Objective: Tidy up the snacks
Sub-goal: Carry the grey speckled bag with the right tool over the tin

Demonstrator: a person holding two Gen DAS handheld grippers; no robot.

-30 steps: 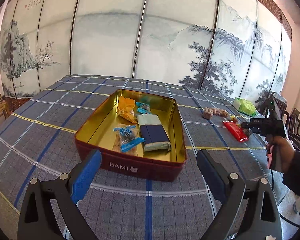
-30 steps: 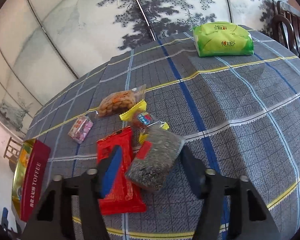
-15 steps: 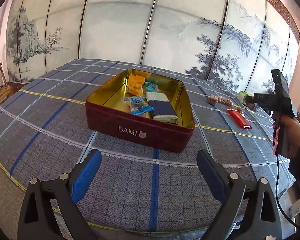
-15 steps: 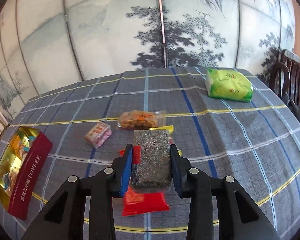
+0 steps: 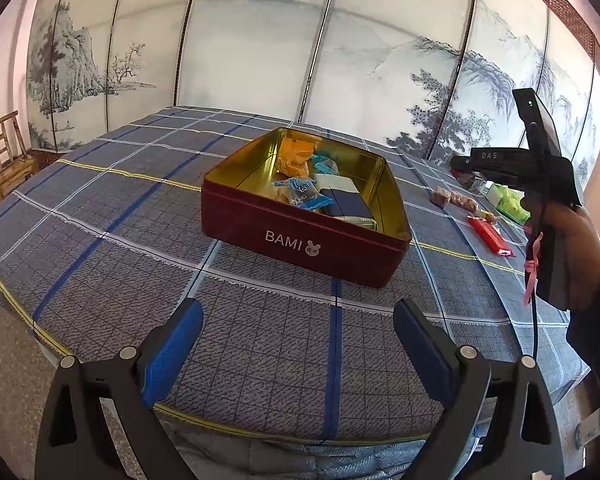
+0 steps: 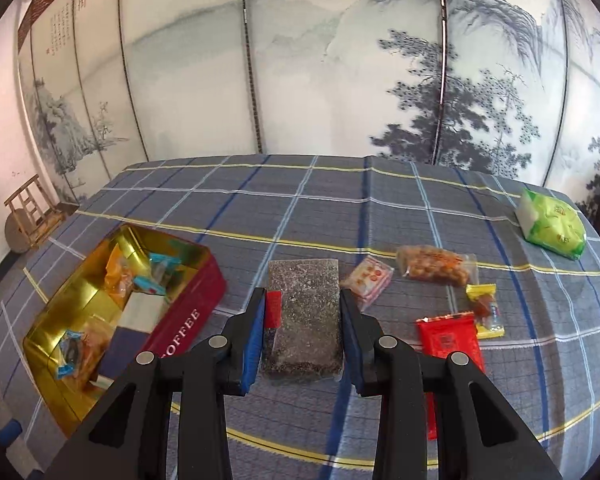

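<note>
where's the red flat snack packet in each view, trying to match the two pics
Left wrist view: the red packet lies at the right edge, on the cloth right of the tin.
Right wrist view: the red packet is lower right, partly behind the right tongs.
Shared landmark: the red BAMI tin, centre in the left view, lower left in the right.

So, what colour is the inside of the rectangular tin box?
Shiny gold inside; the left wrist view shows it best.
</note>
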